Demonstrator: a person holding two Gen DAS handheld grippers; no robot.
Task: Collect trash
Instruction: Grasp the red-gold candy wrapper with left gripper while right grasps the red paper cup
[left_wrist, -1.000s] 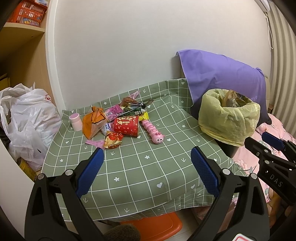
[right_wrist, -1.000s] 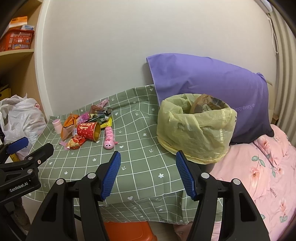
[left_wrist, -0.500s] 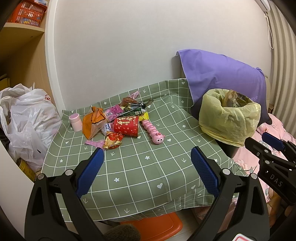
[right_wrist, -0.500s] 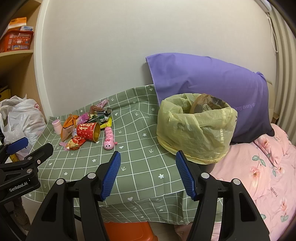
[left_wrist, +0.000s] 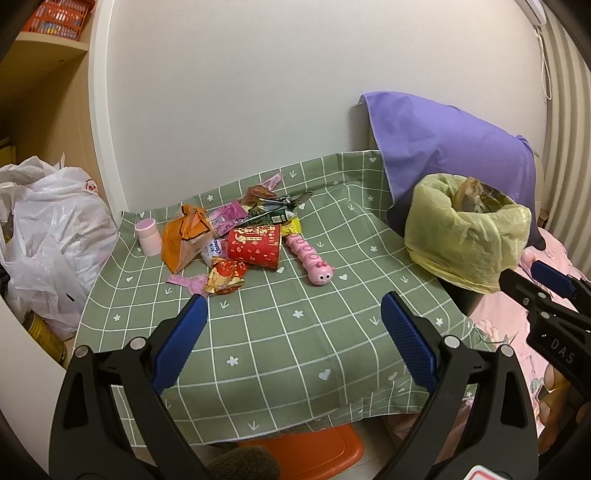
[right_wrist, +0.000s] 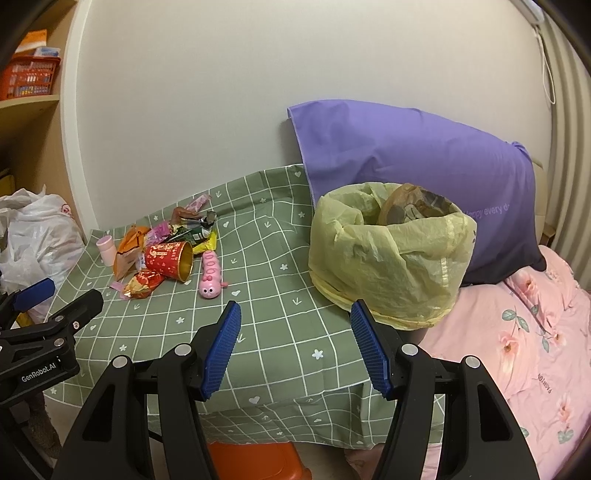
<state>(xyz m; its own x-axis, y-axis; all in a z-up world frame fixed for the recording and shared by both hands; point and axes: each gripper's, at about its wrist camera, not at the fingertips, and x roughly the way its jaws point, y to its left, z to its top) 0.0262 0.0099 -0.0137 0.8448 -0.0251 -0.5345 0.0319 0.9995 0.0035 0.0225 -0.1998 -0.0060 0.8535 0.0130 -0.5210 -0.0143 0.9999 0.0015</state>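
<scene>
The left gripper (left_wrist: 291, 328) hangs released above the near edge of the desk (left_wrist: 295, 354), its blue pads spread wide with nothing between them, and the right gripper (right_wrist: 295, 345) is likewise released and empty over the desk's near right corner. The desk wears a green checked cloth, and the trash sits in one heap toward its far left corner: a red paper cup (left_wrist: 255, 245) lying on its side (its gold inside shows in the right wrist view), an orange wrapper (left_wrist: 184, 234) just left of it, a red-and-gold foil wrapper (left_wrist: 226, 280) in front, and pink and green packets behind. A small pink bottle (left_wrist: 147, 236) stands upright at the left edge of the heap, and a pink caterpillar toy (left_wrist: 312, 262) lies just right of the cup. At the desk's right edge stands a bin lined with a yellow bag (right_wrist: 388, 254), already holding some crumpled waste, with a purple pillow (right_wrist: 413, 170) leaning behind it.
</scene>
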